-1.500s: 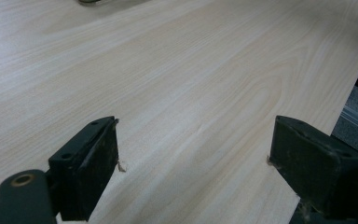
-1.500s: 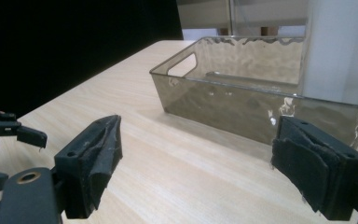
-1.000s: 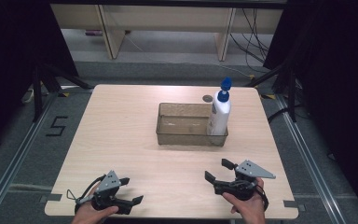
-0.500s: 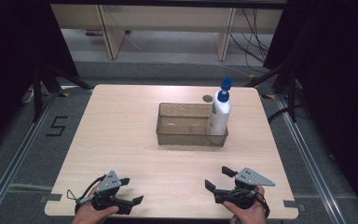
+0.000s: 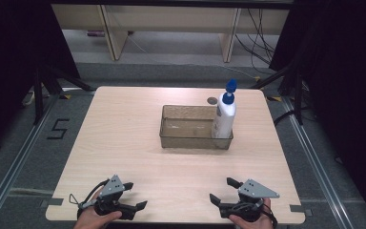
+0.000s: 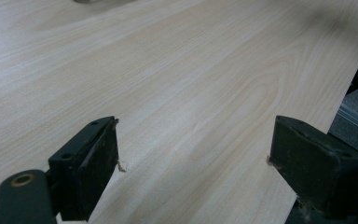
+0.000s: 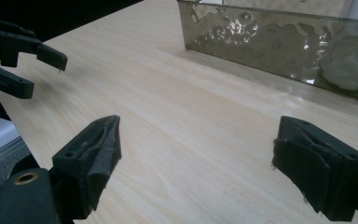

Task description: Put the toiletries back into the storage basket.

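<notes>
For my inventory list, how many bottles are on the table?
1. The white bottle with a blue cap stands upright in the right end of the clear bin. The rest of the bin looks empty; nothing seems hidden.

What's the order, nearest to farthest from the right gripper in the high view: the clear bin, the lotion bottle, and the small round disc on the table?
From the right gripper:
1. Clear bin, mid-table, ahead and slightly left.
2. Lotion bottle, standing in the bin's right end.
3. Round disc, behind the bin near the far edge.

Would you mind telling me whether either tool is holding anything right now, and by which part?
Nothing is held. The left tool and right tool both sit open over bare table.
</notes>
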### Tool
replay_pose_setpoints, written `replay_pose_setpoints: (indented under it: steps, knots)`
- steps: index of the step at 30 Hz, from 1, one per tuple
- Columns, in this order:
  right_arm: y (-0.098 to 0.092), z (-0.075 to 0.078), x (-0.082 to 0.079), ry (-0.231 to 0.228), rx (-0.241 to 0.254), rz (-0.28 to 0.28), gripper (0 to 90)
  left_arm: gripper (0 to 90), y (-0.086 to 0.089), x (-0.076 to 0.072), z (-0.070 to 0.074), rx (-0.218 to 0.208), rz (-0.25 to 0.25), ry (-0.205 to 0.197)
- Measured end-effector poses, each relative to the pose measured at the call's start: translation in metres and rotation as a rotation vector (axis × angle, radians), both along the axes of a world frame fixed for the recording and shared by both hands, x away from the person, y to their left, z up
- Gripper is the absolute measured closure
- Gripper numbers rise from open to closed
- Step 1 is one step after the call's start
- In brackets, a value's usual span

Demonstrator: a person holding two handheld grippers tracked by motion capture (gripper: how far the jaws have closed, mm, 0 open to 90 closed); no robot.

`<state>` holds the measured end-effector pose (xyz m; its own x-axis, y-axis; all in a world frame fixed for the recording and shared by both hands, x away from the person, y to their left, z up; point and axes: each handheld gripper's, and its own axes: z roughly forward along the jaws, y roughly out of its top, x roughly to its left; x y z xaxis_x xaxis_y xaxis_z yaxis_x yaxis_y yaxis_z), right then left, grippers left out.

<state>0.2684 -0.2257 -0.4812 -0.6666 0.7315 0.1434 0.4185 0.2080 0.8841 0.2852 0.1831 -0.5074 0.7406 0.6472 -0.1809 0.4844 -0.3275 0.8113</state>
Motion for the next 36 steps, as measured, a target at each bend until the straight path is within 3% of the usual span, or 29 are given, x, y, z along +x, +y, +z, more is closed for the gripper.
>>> replay_pose_setpoints:
  steps: [1,2,5,7,8,10,12,13,14,16,17,19,20,23,24,26,27,32,35,36]
  knots:
    - [0.001,0.000,-0.003,0.029,0.014,-0.009,15.4,14.8,0.000,0.000,0.000,0.001,-0.001,0.000]
    - [-0.001,-0.001,-0.001,-0.011,0.004,-0.002,15.4,14.8,0.000,0.000,0.000,0.006,-0.006,0.005]
    - [-0.001,-0.002,-0.005,0.002,0.010,-0.011,15.4,14.8,0.000,0.000,0.000,0.008,-0.003,0.007]
    - [-0.002,-0.003,-0.005,-0.018,0.002,-0.001,15.4,14.8,0.000,0.000,0.000,0.008,-0.003,0.010]
    - [-0.003,-0.003,-0.007,0.000,0.000,-0.003,15.4,14.8,0.001,0.000,0.000,0.016,-0.005,0.009]
    - [-0.003,-0.004,-0.007,-0.018,-0.003,-0.003,15.4,14.8,0.000,0.000,0.000,0.007,-0.003,0.009]
    - [-0.004,-0.005,-0.008,-0.005,-0.014,0.003,15.4,14.8,0.000,0.000,0.000,0.006,-0.007,0.008]
    - [-0.004,-0.005,-0.011,0.028,-0.004,-0.006,15.4,14.8,-0.001,0.000,0.000,0.004,-0.011,0.007]
    - [-0.005,-0.005,-0.010,-0.001,-0.022,0.001,15.4,14.8,0.000,0.000,0.000,0.013,-0.015,0.007]
    - [-0.004,-0.006,-0.012,0.019,0.010,-0.010,15.4,14.8,-0.001,0.000,0.000,0.002,-0.012,0.010]
    - [-0.006,-0.006,-0.011,-0.008,-0.001,0.003,15.4,14.8,-0.001,0.000,0.000,0.003,-0.012,0.010]
    - [-0.007,-0.006,-0.014,0.013,0.001,-0.017,15.4,14.8,0.000,0.000,0.000,0.018,-0.019,0.009]
    - [-0.009,-0.006,-0.012,-0.030,-0.022,-0.005,15.4,14.8,-0.001,0.000,0.000,0.008,-0.016,0.009]
    - [-0.009,-0.007,-0.013,-0.027,0.001,-0.020,15.4,14.8,-0.001,0.000,0.000,0.012,-0.016,0.009]
    - [-0.010,-0.007,-0.013,-0.031,-0.016,-0.030,15.4,14.8,-0.001,0.000,0.000,0.012,-0.017,0.008]
    - [-0.010,-0.007,-0.014,-0.028,-0.018,-0.031,15.4,14.9,-0.001,0.000,0.000,0.013,-0.016,0.005]
    - [-0.008,-0.006,-0.016,0.015,0.002,-0.042,15.4,14.8,-0.001,0.000,0.000,0.013,-0.014,0.003]
    - [-0.008,-0.007,-0.016,0.017,-0.001,-0.048,15.4,14.8,-0.001,0.000,0.000,0.005,-0.009,0.002]
    - [-0.010,-0.008,-0.013,-0.036,-0.030,-0.039,15.4,14.8,-0.001,0.000,0.000,0.006,-0.008,-0.007]
    - [-0.009,-0.007,-0.016,0.017,-0.013,-0.053,15.4,14.8,-0.001,0.000,0.000,0.006,-0.008,-0.009]
